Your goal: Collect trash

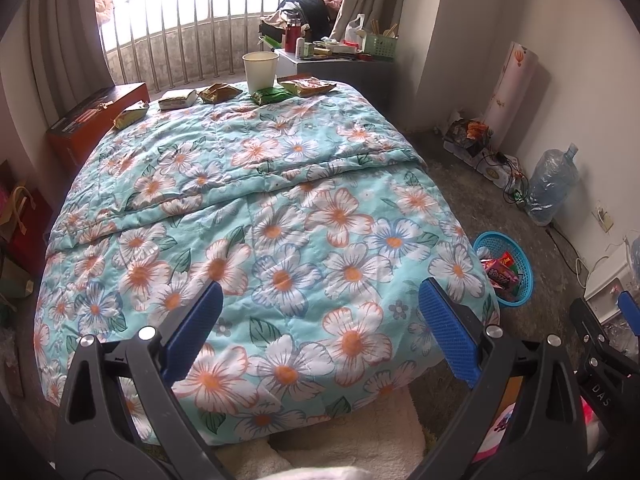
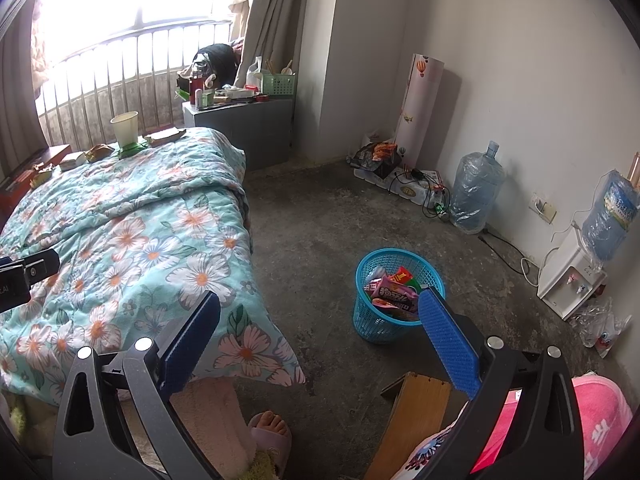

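Currently, left gripper (image 1: pixel 318 320) spread wide above floral quilt (image 1: pixel 280 208), right gripper (image 2: pixel 320 328) likewise spread and empty, wrappers (image 1: pixel 218 93) beside paper cup (image 1: pixel 260 71), blue basket (image 2: pixel 394 312) holding wrappers on floor.

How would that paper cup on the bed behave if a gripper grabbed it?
The paper cup looks thin-walled, so it would likely crush under a firm squeeze. Standing upright on the soft quilt, it could probably tip when nudged. It seems light.

Left tool (image 1: pixel 320 320) gapes above floral quilt (image 1: pixel 280 200); wrappers (image 1: pixel 220 93) line its far edge.
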### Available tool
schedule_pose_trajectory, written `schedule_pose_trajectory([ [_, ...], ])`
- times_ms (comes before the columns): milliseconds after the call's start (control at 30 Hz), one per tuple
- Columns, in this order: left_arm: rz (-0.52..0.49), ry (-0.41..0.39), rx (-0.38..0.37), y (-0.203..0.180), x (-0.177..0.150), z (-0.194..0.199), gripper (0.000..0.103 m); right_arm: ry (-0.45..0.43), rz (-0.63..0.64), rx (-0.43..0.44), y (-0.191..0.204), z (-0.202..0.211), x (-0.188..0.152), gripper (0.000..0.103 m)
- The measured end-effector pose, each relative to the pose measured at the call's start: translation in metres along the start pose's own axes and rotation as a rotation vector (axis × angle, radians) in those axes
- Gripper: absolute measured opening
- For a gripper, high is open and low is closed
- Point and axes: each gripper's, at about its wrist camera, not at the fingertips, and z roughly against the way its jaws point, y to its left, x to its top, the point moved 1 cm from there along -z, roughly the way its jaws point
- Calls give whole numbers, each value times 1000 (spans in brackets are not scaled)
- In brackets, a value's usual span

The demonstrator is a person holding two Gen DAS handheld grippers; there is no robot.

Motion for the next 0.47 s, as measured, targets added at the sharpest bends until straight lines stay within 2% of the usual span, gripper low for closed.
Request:
schedule_pose_trajectory([
  [467, -13, -6, 3, 1, -2, 0, 94, 1, 3, 0, -1, 0, 2, 96],
])
